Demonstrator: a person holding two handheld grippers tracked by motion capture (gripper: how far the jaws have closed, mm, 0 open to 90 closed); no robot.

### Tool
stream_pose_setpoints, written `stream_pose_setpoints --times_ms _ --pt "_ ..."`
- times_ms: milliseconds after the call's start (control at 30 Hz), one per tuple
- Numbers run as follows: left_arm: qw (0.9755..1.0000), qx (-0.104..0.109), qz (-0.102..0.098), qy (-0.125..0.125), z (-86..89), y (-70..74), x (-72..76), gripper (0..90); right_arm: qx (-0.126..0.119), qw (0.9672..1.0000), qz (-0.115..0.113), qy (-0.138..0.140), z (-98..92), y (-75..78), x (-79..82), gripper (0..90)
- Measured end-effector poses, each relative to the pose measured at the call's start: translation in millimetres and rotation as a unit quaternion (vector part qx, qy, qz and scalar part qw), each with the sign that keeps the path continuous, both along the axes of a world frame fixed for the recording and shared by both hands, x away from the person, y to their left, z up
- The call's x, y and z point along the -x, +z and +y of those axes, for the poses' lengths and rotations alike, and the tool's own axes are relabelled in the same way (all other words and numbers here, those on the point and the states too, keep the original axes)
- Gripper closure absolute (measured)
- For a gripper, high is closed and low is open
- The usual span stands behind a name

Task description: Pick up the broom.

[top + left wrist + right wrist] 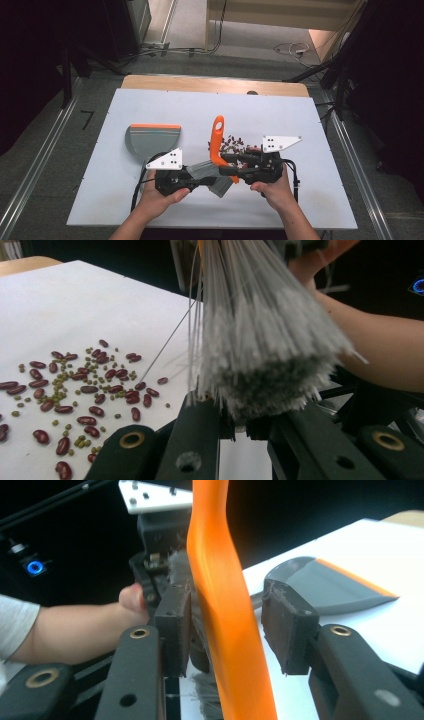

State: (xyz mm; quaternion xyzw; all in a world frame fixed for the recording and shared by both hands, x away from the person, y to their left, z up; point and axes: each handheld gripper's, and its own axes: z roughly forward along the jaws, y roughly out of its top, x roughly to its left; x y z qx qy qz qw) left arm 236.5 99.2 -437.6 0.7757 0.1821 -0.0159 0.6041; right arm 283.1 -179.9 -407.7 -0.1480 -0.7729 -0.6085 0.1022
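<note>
A brush with an orange handle (217, 137) and grey bristles (216, 183) hangs between my two grippers over the front middle of the white table (300, 130). My left gripper (202, 174) is shut on the bristles (265, 340), which fan out from its jaws (245, 415). My right gripper (225, 164) is open, and the orange handle (220, 580) stands between its pads (290, 625) with a gap on the right side. Red and green beans (232, 145) lie scattered just behind the brush, also seen as beans (85, 385) in the left gripper view. A grey dustpan (150, 140) with an orange lip lies at the left.
The dustpan (330, 585) lies flat on the table beyond the right gripper's jaws. The person's forearm (375, 345) comes close behind the bristles. Beyond the table's wooden far edge (215, 85) are floor, cables and dark stands.
</note>
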Motion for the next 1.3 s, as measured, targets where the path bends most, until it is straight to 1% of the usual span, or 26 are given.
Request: stream_pose_setpoints --times_ms 33,100,200,267,367,433,467,567,633,667,733,767,800,833,900,933,967,1033,1067,1100,1167,1233,1267,1300 --pt "1.0000 0.006 0.002 -0.004 0.6 0.2 -0.3 86.2 0.003 0.9999 0.005 0.013 2.2 -4.0 -0.3 57.3" --pt "0.9999 0.009 0.003 -0.008 0.8 0.3 -0.4 86.2 0.002 0.9997 0.011 0.021 3.9 -6.5 -0.5 58.3" --pt "0.9998 0.011 0.007 -0.013 0.2 -0.2 -0.4 86.2 0.001 0.9994 0.018 0.029 6.2 -9.1 -0.7 60.0" --pt "0.9998 0.010 0.008 -0.017 -0.4 -0.6 -0.8 86.2 0.002 0.9993 0.017 0.034 7.6 -9.8 -0.6 60.8" --pt "0.9994 0.016 0.014 -0.026 0.3 -1.1 -1.8 86.2 -0.003 0.9991 0.019 0.038 7.0 -10.4 -0.9 65.3" --pt "0.9994 0.017 0.016 -0.027 0.2 -1.4 -1.8 86.2 -0.004 0.9990 0.021 0.040 6.7 -10.7 -1.0 67.0" --pt "0.9994 0.016 0.016 -0.026 0.1 -1.6 -1.6 86.2 -0.003 0.9988 0.024 0.041 6.5 -10.9 -0.9 67.4" --pt "0.9994 0.014 0.018 -0.026 -0.1 -2.0 -1.3 86.0 -0.001 0.9979 0.043 0.047 6.3 -11.3 -1.9 68.1" --pt "0.9993 0.018 0.021 -0.025 0.4 -3.0 -1.8 85.5 0.007 0.9984 0.037 0.043 6.5 -9.9 -0.3 68.5" --pt "0.9994 0.020 0.019 -0.021 0.6 -3.4 -1.7 84.7 0.010 0.9985 0.034 0.041 6.8 -9.1 0.4 68.6" --pt "0.9995 0.022 0.019 -0.012 0.6 -3.2 -1.5 81.1 0.014 0.9990 0.027 0.032 7.0 -7.4 2.0 68.8" --pt "0.9995 0.022 0.019 -0.012 0.6 -3.2 -1.5 78.0 0.015 0.9992 0.024 0.028 7.0 -6.9 2.6 68.8" --pt "0.9995 0.023 0.018 0.009 0.9 -2.4 -1.5 70.0 0.014 0.9994 0.022 0.024 6.8 -6.2 2.9 68.9" --pt "0.9994 0.018 0.017 0.022 2.0 -2.3 -1.9 61.3 0.014 0.9994 0.025 0.017 6.2 -5.5 3.1 68.8" --pt "0.9990 0.015 0.018 0.039 5.2 -2.3 -2.7 49.0 0.016 0.9996 0.023 -0.001 4.0 -3.9 3.1 68.8" --pt "0.9990 0.015 0.018 0.039 5.2 -2.3 -2.7 41.3 0.017 0.9995 0.023 -0.012 2.6 -3.2 2.9 68.8" --pt "0.9979 0.009 0.019 0.061 8.5 -2.5 -3.3 33.3 0.020 0.9992 0.025 -0.025 0.8 -2.6 2.4 68.9" --pt "0.9965 -0.001 0.015 0.082 10.6 -3.0 -2.8 22.2 0.026 0.9985 0.026 -0.041 -2.9 -2.1 1.1 68.8" --pt "0.9957 -0.005 0.014 0.091 11.3 -3.5 -2.6 16.7 0.031 0.9978 0.023 -0.054 -4.6 -1.9 0.7 68.9" --pt "0.9952 -0.008 0.014 0.096 12.8 -4.0 -2.9 12.9 0.036 0.9969 0.024 -0.065 -5.7 -1.6 0.4 68.9" --pt "0.9939 -0.007 0.017 0.109 16.7 -4.8 -2.9 7.6 0.045 0.9951 0.019 -0.087 -8.4 -1.7 -1.0 68.9" --pt "0.9935 -0.004 0.019 0.112 18.8 -5.1 -2.8 2.1 0.049 0.9932 0.021 -0.104 -11.2 -1.5 -2.5 68.9" --pt "0.9933 -0.005 0.019 0.114 21.0 -5.2 -2.6 2.1 0.049 0.9932 0.021 -0.104 -11.2 -1.5 -2.5 68.9" --pt "0.9927 -0.001 0.018 0.119 23.3 -5.4 -2.3 0.7 0.053 0.9918 0.020 -0.114 -12.8 -1.4 -3.1 68.9"
